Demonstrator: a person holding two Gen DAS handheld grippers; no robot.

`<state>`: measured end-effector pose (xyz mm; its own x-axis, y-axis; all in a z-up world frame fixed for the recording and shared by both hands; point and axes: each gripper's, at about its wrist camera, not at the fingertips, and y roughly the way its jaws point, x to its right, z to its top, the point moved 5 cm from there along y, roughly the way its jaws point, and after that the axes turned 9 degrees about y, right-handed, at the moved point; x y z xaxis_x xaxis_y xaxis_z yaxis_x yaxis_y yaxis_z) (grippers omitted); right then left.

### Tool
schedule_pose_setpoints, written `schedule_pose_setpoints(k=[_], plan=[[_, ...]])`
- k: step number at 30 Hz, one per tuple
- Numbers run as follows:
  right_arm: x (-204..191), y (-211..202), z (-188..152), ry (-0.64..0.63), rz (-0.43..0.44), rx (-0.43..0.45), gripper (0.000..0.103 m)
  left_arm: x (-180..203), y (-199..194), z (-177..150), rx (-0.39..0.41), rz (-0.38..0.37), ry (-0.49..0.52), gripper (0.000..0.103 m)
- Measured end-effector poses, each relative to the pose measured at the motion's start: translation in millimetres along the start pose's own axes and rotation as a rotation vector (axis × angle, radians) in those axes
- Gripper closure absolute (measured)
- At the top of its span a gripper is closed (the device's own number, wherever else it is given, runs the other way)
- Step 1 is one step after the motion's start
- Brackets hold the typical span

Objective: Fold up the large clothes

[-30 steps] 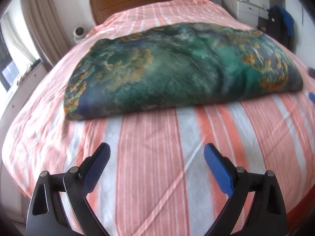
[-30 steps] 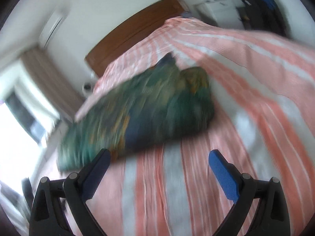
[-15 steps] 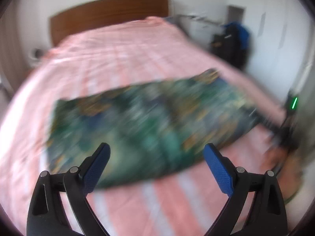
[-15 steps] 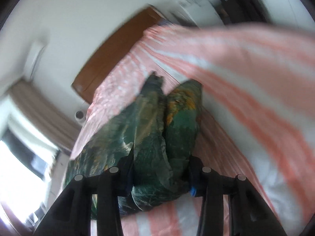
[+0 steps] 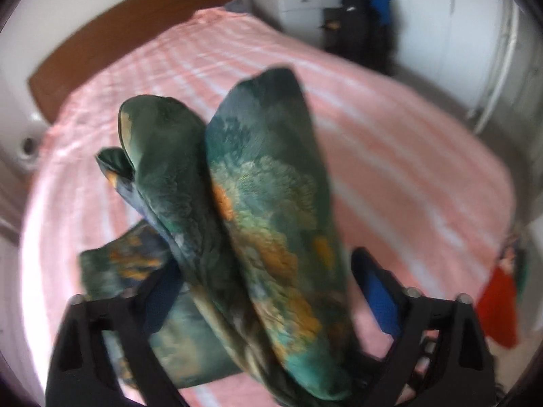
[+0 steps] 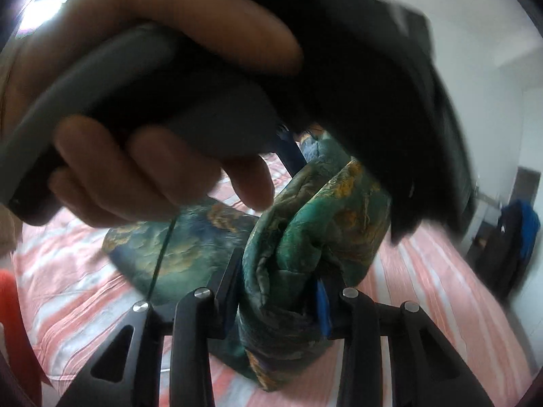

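A large green garment [image 5: 271, 203] with orange patterning hangs bunched in thick folds above the pink striped bed [image 5: 407, 156]; part of it still rests on the sheet. My left gripper [image 5: 271, 298] straddles the bundle and its jaws are closing; the right blue pad [image 5: 380, 298] still stands a little off the cloth. In the right wrist view my right gripper [image 6: 278, 281] pinches a gathered wad of the garment [image 6: 305, 237], its jaws still tightening. A hand [image 6: 152, 183] holding the left gripper fills the top of that view.
A wooden headboard [image 5: 118, 44] lies at the far end of the bed. A white drawer cabinet [image 5: 298, 10] and dark bags with blue cloth [image 5: 366, 17] stand beyond the bed's right side. Something red [image 5: 499, 312] hangs at the near right.
The garment lay flat and folded on the bed; now it is gathered and lifted. My right gripper went from open to clamped on it. My left gripper rose and began closing around it.
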<state>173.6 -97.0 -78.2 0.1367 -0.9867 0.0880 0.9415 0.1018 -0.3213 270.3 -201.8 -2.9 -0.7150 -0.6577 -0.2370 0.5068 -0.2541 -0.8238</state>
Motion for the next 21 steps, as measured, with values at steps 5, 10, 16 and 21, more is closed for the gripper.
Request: schedule_pose_setpoints(k=[5, 10, 16, 21], plan=[[-9, 2, -9, 0.000, 0.016, -0.010, 0.068, -14, 7, -16, 0.020, -0.032, -0.084, 0.083], [19, -25, 3, 0.160, 0.157, 0.003, 0.008, -56, -8, -15, 0.082, 0.010, -0.088, 0.083], [51, -52, -21, 0.270, 0.166, -0.015, 0.008, -158, -4, -61, 0.083, 0.051, -0.259, 0.083], [55, -32, -53, 0.320, 0.171, -0.121, 0.008, -228, 28, -157, 0.024, 0.073, -0.489, 0.083]])
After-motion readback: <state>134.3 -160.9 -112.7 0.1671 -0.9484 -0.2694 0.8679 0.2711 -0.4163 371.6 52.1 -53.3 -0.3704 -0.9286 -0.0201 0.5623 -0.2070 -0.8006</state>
